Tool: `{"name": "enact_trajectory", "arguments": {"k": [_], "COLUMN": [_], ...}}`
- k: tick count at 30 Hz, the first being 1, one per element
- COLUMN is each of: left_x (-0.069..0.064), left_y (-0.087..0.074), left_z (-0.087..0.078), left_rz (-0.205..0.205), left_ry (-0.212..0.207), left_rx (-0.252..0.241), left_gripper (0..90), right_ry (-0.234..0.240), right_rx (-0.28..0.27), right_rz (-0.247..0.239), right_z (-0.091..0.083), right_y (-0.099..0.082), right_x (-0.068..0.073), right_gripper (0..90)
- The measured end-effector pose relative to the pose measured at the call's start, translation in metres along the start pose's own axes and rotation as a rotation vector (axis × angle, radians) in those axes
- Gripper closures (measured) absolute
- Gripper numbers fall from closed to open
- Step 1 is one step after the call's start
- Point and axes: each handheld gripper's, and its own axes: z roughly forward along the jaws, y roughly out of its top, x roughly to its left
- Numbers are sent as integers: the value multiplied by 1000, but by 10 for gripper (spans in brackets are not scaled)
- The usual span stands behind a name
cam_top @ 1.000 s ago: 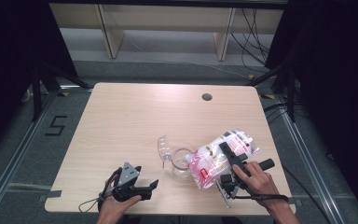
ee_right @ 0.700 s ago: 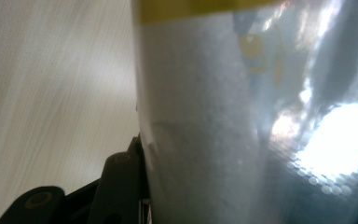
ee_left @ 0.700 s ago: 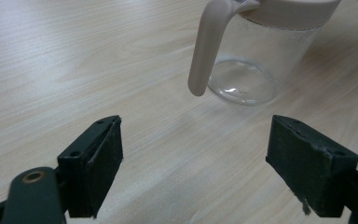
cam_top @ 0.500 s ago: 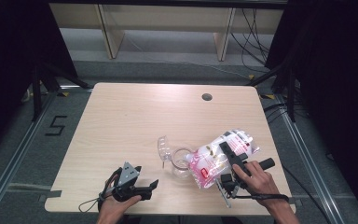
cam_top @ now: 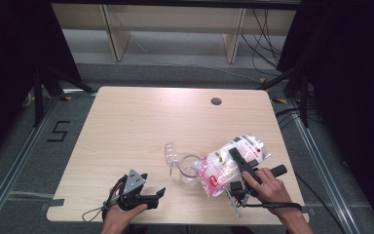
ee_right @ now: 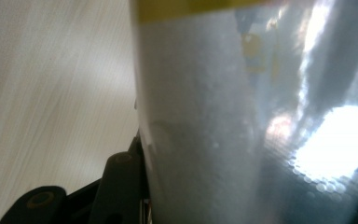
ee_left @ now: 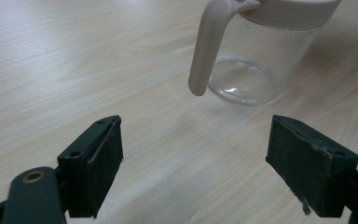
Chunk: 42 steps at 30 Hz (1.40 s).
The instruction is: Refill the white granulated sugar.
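A white and pink plastic bag (cam_top: 216, 170) lies at the front right of the wooden table (cam_top: 141, 122). My right gripper (cam_top: 234, 156) is shut on it, one black jaw lying across the top of the bag. In the right gripper view the bag (ee_right: 223, 116) presses against the left finger (ee_right: 121, 182). A clear pitcher (cam_top: 189, 170) with a beige handle stands just left of the bag. My left gripper (cam_top: 157, 197) rests near the front edge, open and pointing toward the pitcher (ee_left: 256, 60). Nothing is between the jaws of the left gripper (ee_left: 196, 158).
A clear curved plastic piece (cam_top: 169, 152) lies just behind and left of the pitcher. A round cable hole (cam_top: 216, 101) sits at the back right of the table. Wooden shelving (cam_top: 175, 29) stands beyond the far edge.
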Motion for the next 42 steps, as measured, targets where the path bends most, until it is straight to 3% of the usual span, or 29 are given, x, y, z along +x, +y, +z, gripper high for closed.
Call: {"name": "enact_trajectory", "arguments": {"k": [5, 7, 12, 17, 23, 30, 31, 32, 33, 34, 36, 39, 42], "left_x": [0, 0, 0, 0, 1, 0, 0, 0, 0, 0, 0, 0, 0], "left_y": [0, 0, 0, 0, 0, 0, 0, 0, 0, 0, 0, 0, 0], "left_z": [0, 0, 0, 0, -1, 0, 0, 0, 0, 0, 0, 0, 0], "left_rz": [0, -1, -4, -2, 16, -1, -2, -2, -2, -3, -1, -1, -2], "left_ry": [2, 1, -1, -1, 5, -1, -1, -1, -1, 0, 1, 2, 1], "left_rx": [-2, -1, -2, 0, 2, 0, -1, 0, 0, -2, -1, -2, -2], "left_gripper": [178, 178, 178, 178, 179, 178, 178, 178, 179, 178, 178, 178, 178], "right_ry": [-13, -9, -19, -24, -40, -29, -34, -28, -33, -26, -21, -1, -6], "right_rx": [-13, -2, -12, -10, -16, -4, -13, -11, -15, 1, -12, 5, -10], "right_rz": [-9, 19, -12, -14, -38, -21, -46, -31, -45, -17, -43, -6, -46], "right_z": [1, 0, 0, 0, 0, 0, 0, 0, 0, -1, 0, -1, 0], "right_y": [0, 0, 2, 2, 2, 1, 2, 2, 2, 2, 2, 1, 1], "right_x": [0, 3, 1, 1, -1, 0, -2, -2, -3, -1, -3, -1, -5], "right_gripper": [597, 598, 600, 602, 605, 608, 609, 609, 610, 610, 611, 612, 613]}}
